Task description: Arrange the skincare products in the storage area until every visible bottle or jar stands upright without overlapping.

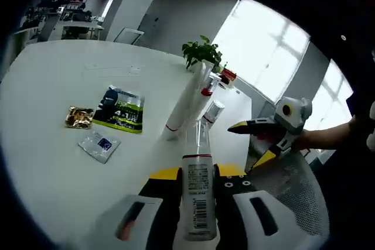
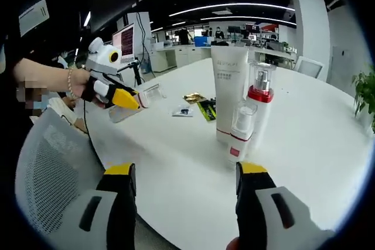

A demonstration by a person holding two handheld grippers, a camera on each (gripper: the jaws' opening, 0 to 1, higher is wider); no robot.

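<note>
A clear bottle [image 1: 197, 188] with a white label and a red band lies lengthwise between my left gripper's [image 1: 197, 173] jaws, which are shut on it above the table's near edge. In the right gripper view the same bottle [image 2: 145, 99] is held out over the table edge by the left gripper [image 2: 130, 101], at the left. On the table stand a tall white tube [image 2: 229, 89], a pump bottle with a red collar [image 2: 259, 106] and a small clear bottle [image 2: 241, 128], close together and upright. My right gripper [image 2: 186, 177] is open and holds nothing, short of that group. It also shows as the right gripper [image 1: 251, 143].
A green-black packet [image 1: 119, 110], a gold packet [image 1: 78, 117] and a small white sachet [image 1: 99, 145] lie flat on the white table [image 1: 53, 80]. A potted plant [image 1: 203, 52] stands at the far edge. A mesh chair back [image 2: 50, 171] is near the table edge, and a person's hand [image 2: 76, 83] holds the left gripper.
</note>
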